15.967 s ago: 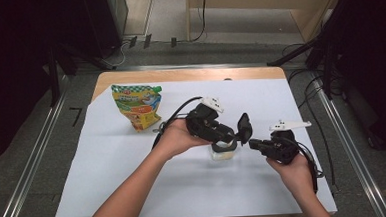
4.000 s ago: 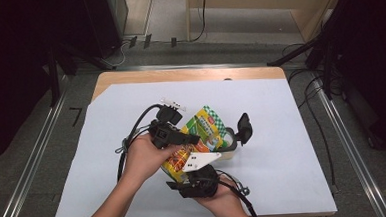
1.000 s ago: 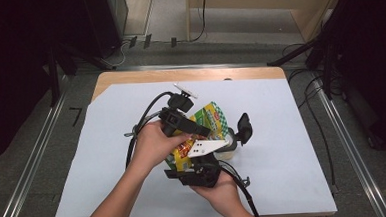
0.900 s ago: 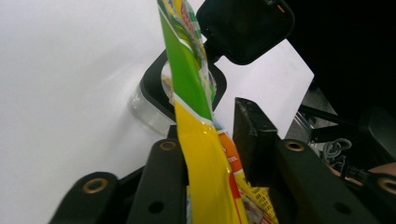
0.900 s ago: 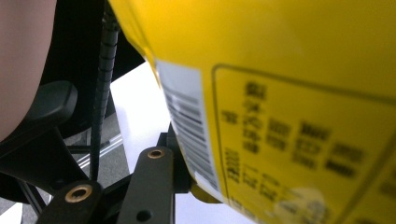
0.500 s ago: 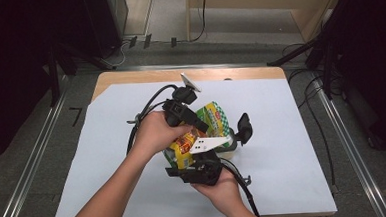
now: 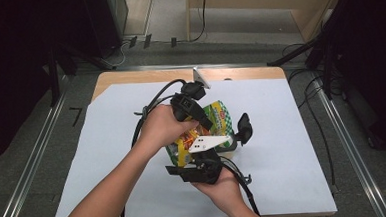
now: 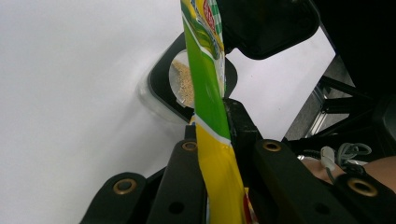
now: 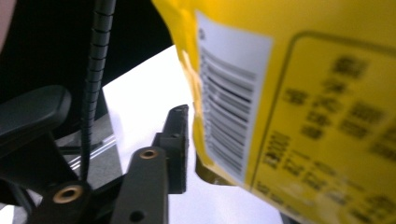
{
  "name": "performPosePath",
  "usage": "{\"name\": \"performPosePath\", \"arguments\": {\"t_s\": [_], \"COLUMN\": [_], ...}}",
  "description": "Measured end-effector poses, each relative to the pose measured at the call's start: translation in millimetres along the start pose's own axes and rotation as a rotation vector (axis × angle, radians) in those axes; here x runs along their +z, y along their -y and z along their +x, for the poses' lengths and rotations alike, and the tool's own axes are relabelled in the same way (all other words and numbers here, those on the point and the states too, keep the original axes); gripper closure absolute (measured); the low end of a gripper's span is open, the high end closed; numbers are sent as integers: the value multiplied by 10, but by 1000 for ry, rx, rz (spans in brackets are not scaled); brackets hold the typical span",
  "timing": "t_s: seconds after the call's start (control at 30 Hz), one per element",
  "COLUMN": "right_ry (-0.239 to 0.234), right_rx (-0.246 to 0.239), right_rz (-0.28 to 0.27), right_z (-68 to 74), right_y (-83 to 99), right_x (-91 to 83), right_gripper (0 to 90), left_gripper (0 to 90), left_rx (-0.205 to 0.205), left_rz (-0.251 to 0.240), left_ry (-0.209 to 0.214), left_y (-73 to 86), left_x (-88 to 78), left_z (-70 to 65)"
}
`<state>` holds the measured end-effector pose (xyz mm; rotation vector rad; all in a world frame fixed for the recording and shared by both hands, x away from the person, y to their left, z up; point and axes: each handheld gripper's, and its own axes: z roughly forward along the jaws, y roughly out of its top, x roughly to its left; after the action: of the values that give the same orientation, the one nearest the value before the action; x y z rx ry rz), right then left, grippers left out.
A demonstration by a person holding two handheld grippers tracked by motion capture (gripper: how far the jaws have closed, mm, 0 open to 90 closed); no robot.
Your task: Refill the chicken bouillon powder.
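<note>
Raised since earlier, left gripper (image 8: 212,140) pinches the snack bag (image 8: 208,93), long axis upright.

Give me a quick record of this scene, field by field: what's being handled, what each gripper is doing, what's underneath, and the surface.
item in hand: snack bag, green and yellow
left gripper: jaws have just been closing, now shut on the bag's edge
right gripper: at the bag's lower part; grip cannot be told
below the bag: clear container with a black rim, some crumbs inside, its black lid beside it
surface: white sheet on a wooden table
</note>
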<state>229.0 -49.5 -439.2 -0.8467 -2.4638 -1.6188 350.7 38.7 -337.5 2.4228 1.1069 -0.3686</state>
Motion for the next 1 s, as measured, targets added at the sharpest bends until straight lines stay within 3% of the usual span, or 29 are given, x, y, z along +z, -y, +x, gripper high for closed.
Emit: {"name": "performPosePath", "arguments": {"t_s": [0.2, 0.33, 0.47, 0.63, 0.7, 1.0], "right_ry": [14, 4, -30, -87, -93, -64], "right_rx": [9, 21, 21, 55, 42, -19], "right_rz": [-4, -1, -23, -76, -78, -46], "right_z": [3, -4, -12, -38, -44, -24], "right_y": [6, 9, -2, -31, -36, -46], "right_x": [14, 8, -3, -42, -54, -37], "right_gripper": [667, 715, 724, 727, 726, 703], "left_gripper": [874, 870, 837, 790, 787, 873], "left_rx": [5, 14, 23, 37, 35, 56], "left_rz": [-6, -4, -17, -37, -36, -8], "left_ry": [-32, -38, -11, 29, 40, -33], "left_y": [5, 10, 15, 15, 16, 2], "left_x": [15, 10, -30, -114, -139, -106], "left_z": [-49, -63, -46, -9, 17, -82]}}
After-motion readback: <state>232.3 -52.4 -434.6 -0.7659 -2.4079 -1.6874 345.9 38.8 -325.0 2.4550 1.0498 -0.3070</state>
